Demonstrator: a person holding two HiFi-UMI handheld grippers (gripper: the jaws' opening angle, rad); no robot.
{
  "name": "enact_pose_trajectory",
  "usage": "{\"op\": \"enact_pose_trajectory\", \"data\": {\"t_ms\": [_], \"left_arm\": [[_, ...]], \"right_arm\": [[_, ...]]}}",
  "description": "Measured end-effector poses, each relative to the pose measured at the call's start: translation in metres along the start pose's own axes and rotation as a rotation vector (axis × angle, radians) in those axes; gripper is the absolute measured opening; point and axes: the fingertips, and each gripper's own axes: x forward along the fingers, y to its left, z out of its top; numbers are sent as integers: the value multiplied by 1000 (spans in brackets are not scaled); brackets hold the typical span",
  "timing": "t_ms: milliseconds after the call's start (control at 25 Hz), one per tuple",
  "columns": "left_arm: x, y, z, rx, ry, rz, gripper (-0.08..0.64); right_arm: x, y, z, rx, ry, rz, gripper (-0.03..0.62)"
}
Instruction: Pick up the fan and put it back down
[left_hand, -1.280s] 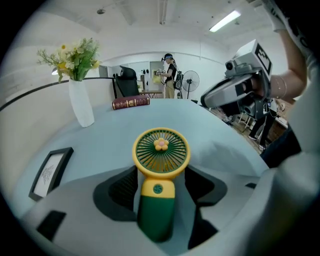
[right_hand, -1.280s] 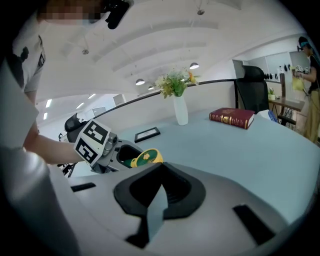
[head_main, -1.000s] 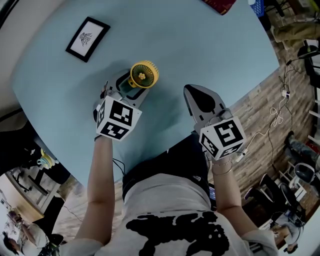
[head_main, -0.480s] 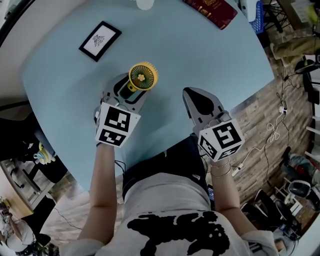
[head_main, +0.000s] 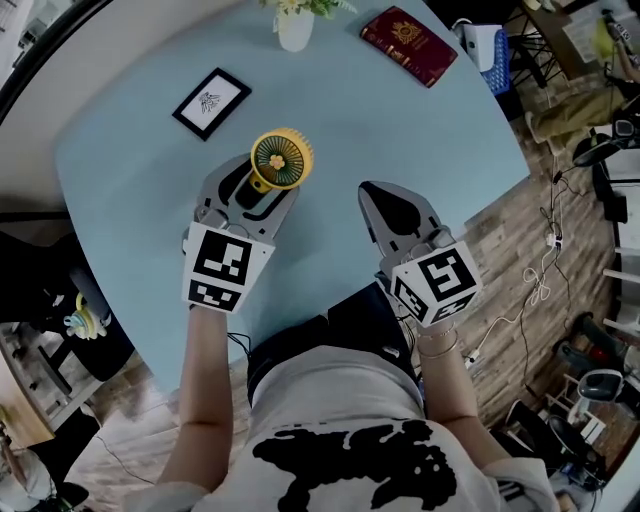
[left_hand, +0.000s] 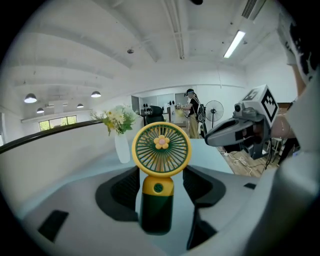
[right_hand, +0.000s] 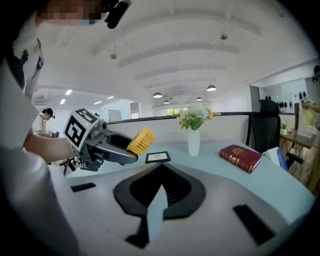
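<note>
Yellow at the head and dark green at the handle, the fan (head_main: 281, 160) is clamped by its handle between the jaws of the left tool (head_main: 256, 186). It is carried clear of the light-blue tabletop (head_main: 420, 120), above the near left part. Its long axis is set across the tool's pointing line, close to upright but seemingly leaned a little away from the person, with the grille turned back toward them.

The set-down is judged to come next, so the relation that counts is vertical. Bare tabletop lies under the handle's base. The framed picture (head_main: 211, 103) lies farther off to the left, and the vase (head_main: 295, 28) and red book (head_main: 408, 45) are well apart at the far edge.

The left tool is pointed forward and somewhat downward from an outstretched forearm. The right tool (head_main: 378, 195) is held to the right, apart from the fan, with its 2 jaws brought together on nothing. Toppling on release is judged likely unless the handle is squared upright first.
</note>
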Motion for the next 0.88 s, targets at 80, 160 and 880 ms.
{"op": "enact_pose_trajectory", "data": {"t_ms": [80, 160, 880], "left_arm": [[-8, 5, 10, 0, -25, 15, 282], [-16, 9, 19, -16, -58, 21, 282], [-90, 20, 84, -22, -253, 135, 281]], "right_arm": [[0, 3, 9, -11, -15, 4, 3], [0, 6, 17, -17, -30, 8, 5], [-16, 40, 81, -80, -190, 46, 3]]}}
